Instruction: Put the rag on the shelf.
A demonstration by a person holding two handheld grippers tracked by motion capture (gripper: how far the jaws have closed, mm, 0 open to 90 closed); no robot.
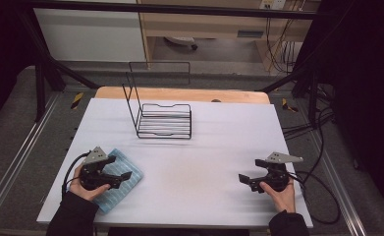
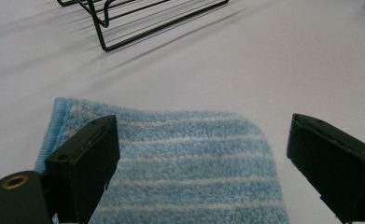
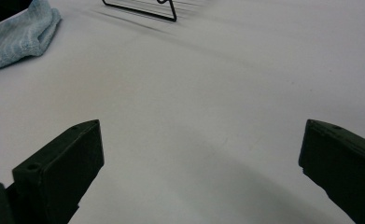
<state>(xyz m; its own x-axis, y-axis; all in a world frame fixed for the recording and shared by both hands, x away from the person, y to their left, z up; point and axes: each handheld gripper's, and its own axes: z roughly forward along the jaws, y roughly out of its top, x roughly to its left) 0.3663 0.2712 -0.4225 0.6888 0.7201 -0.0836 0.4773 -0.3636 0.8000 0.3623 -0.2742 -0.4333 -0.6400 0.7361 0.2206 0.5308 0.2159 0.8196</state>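
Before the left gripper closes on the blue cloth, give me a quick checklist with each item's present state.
1. left gripper jaws open: ok.
2. blue cloth lies between and below those jaws: ok.
3. Jaws already touching the cloth: cannot tell.
4. right gripper open, holding nothing: ok.
5. Bare table between cloth and wire rack, nothing in the way: ok.
6. Cloth folded flat, no loose corner hanging off the table: ok in the high view.

A lab recording bench

A black frame [image 1: 42, 59] surrounds the white table [image 1: 204, 147]; beyond the grippers run loose cables [image 1: 322, 128], hazard tape [image 1: 76, 100] and a wall socket [image 1: 273, 4].
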